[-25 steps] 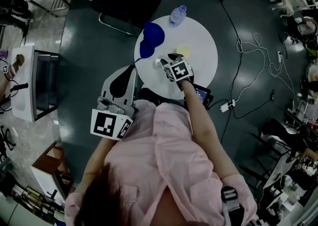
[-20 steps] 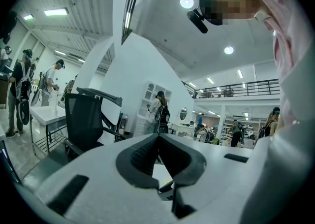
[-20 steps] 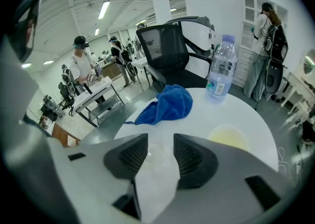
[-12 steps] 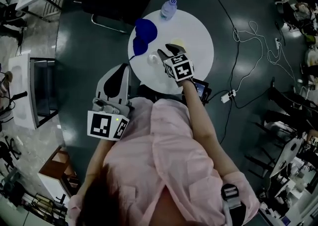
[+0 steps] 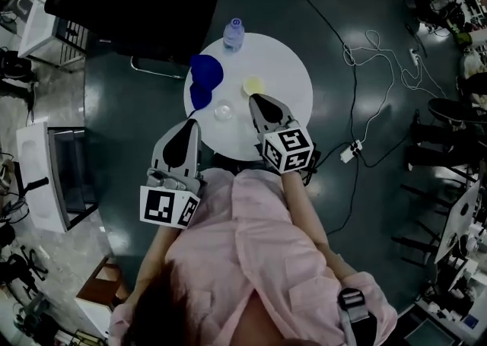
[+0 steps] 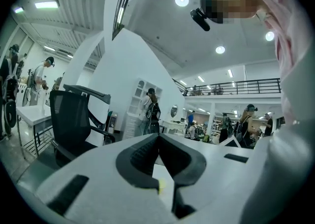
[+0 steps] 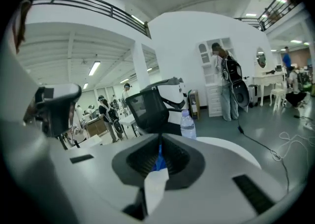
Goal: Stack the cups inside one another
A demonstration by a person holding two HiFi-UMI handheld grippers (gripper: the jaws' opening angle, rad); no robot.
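- Blue cups (image 5: 205, 71), two, touching, sit at the white worktop's (image 5: 293, 78) left edge.
- One yellow cup (image 5: 253, 84), one clear cup (image 5: 224, 112) and one bottle (image 5: 233, 33) stand nearby.
- Left gripper (image 5: 190, 122) and right gripper (image 5: 256, 99): jaws closed, empty.

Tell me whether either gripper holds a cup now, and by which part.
Nothing is held. The right gripper and the left gripper both have their fingers shut together, empty. The small yellow cup stands free on the round white table.
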